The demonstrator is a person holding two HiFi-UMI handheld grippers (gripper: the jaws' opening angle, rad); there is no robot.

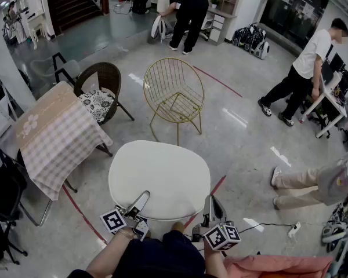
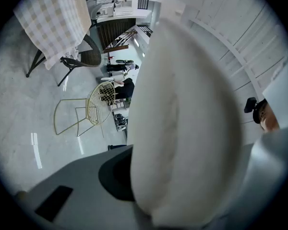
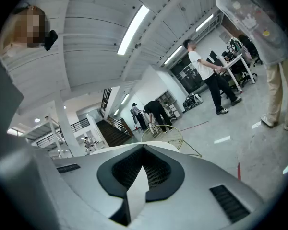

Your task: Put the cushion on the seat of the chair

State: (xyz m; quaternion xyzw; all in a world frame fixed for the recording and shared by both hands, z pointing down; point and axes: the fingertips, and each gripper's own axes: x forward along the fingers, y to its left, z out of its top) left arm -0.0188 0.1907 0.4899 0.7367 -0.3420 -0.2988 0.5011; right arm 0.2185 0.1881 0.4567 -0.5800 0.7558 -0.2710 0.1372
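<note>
Closest to the head camera, two forearms are seen reaching forward, each with a gripper in hand. The left gripper (image 1: 138, 204) is clamped on the near left edge of the cushion (image 1: 159, 178). In the left gripper view the thick white pad fills the space between the jaws and is squeezed by them. The right gripper (image 1: 213, 208) is closed on the near right edge. In the right gripper view a thin white wedge of the cushion is pinched between the dark pads.

The cushion is held up in front of the person, above the floor (image 1: 243, 149), with its broad face turned upward. Its outline is rounded and a little wider than deep. Its long axis is laid from left to right across the head view, and its far edge is pointed toward the chair (image 1: 174, 91).

The chair, made of gold wire, stands just beyond the cushion and apart from it, its round back on the far side and its seat (image 1: 175, 106) toward the person. The cushion has not yet been set on that seat.

To the left a wicker chair (image 1: 106, 74) with a patterned pad is seen, beside a table (image 1: 55, 135) covered with a checked cloth.
</note>
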